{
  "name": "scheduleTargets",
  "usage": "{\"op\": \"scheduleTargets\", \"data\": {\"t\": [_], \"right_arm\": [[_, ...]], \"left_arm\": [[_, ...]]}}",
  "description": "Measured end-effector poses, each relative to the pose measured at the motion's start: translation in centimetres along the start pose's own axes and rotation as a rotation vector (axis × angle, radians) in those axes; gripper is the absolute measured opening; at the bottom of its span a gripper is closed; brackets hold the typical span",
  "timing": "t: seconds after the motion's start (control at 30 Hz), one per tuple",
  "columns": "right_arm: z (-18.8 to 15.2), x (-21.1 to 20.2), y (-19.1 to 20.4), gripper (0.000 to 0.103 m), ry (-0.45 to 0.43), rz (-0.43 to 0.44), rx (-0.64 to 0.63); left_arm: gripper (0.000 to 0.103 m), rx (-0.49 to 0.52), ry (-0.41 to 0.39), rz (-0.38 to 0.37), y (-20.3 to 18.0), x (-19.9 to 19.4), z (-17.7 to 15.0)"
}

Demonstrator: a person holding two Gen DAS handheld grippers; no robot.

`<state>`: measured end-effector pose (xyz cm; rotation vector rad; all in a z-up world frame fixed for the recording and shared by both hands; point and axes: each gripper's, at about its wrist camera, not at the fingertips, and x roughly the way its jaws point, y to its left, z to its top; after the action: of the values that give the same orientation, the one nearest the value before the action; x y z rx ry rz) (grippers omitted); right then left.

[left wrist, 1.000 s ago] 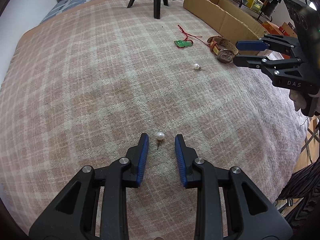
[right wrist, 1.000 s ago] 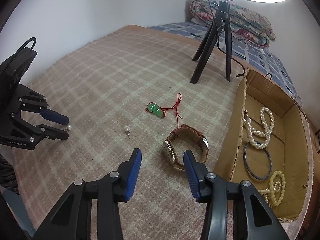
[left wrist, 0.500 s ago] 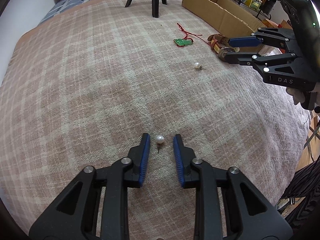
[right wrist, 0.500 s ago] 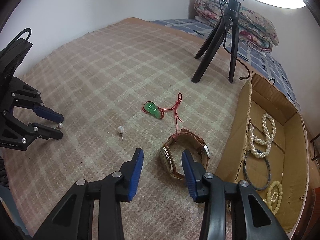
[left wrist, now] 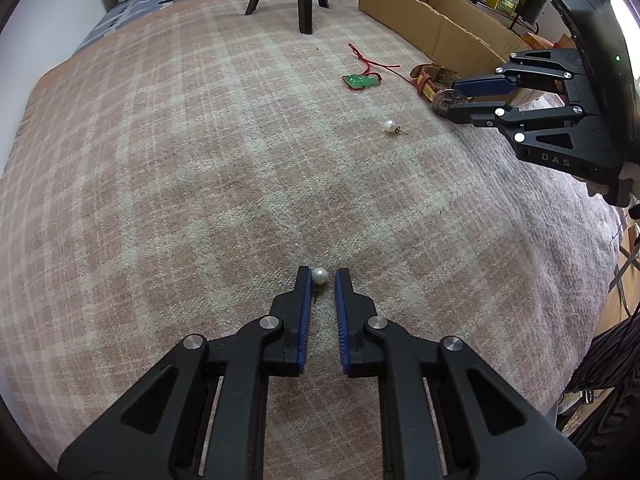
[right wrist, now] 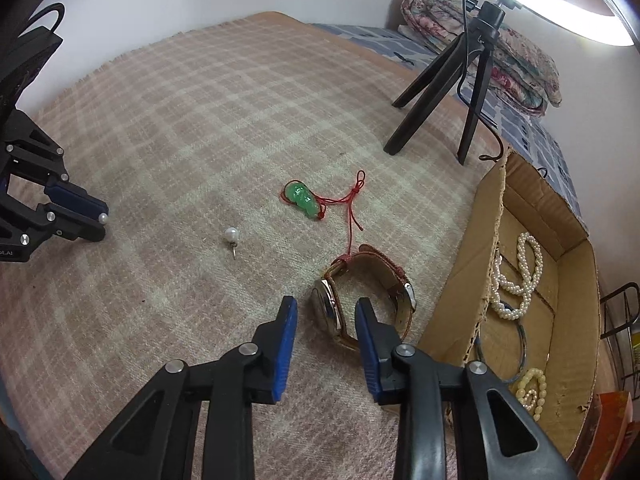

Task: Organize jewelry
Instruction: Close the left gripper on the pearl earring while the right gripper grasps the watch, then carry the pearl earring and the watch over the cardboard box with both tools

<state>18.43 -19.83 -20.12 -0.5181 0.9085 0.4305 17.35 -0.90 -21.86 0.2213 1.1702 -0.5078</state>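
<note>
Left claw (left wrist: pixel 320 276): nearly closed around a pearl earring (left wrist: pixel 320 276); the pearl touches the left finger, a thin gap appears to remain on the other side, so a firm grip cannot be confirmed.
Right claw (right wrist: pixel 326 312): open, straddling the face of a brown-strap wristwatch (right wrist: pixel 362 294) lying on the bed blanket (right wrist: pixel 200 120).
Second pearl earring (right wrist: pixel 231 235): loose on the blanket, ahead and left of the right claw.
Green pendant (right wrist: pixel 302 199): beyond the watch, its red cord (right wrist: pixel 352 208) trailing to the strap.
Cardboard box (right wrist: pixel 490 240): just right of the right claw, holding pearl necklaces (right wrist: pixel 520 280) and a bangle (right wrist: pixel 520 344).
</note>
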Motion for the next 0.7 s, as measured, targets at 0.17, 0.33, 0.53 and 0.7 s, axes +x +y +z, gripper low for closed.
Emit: {"op": "scheduleTargets", "data": {"t": [0.17, 0.33, 0.53, 0.7], "right_arm": [[-0.1, -0.3, -0.7, 0.014, -0.013, 0.018, 0.029], [-0.2, -0.8, -0.7, 0.008, -0.028, 0.088, 0.058], [-0.5, -1.1, 0.0, 0.008, -0.037, 0.110, 0.060], [-0.7, -1.1, 0.2, 0.008, -0.032, 0.135, 0.071]], "left_arm": [[0.007, 0.010, -0.001, 0.005, -0.1, 0.0, 0.0], [0.006, 0.016, -0.006, 0.009, -0.2, -0.1, 0.0], [0.006, 0.014, -0.012, 0.002, -0.1, -0.5, -0.3], [0.006, 0.013, -0.012, 0.002, 0.0, -0.7, -0.5]]}}
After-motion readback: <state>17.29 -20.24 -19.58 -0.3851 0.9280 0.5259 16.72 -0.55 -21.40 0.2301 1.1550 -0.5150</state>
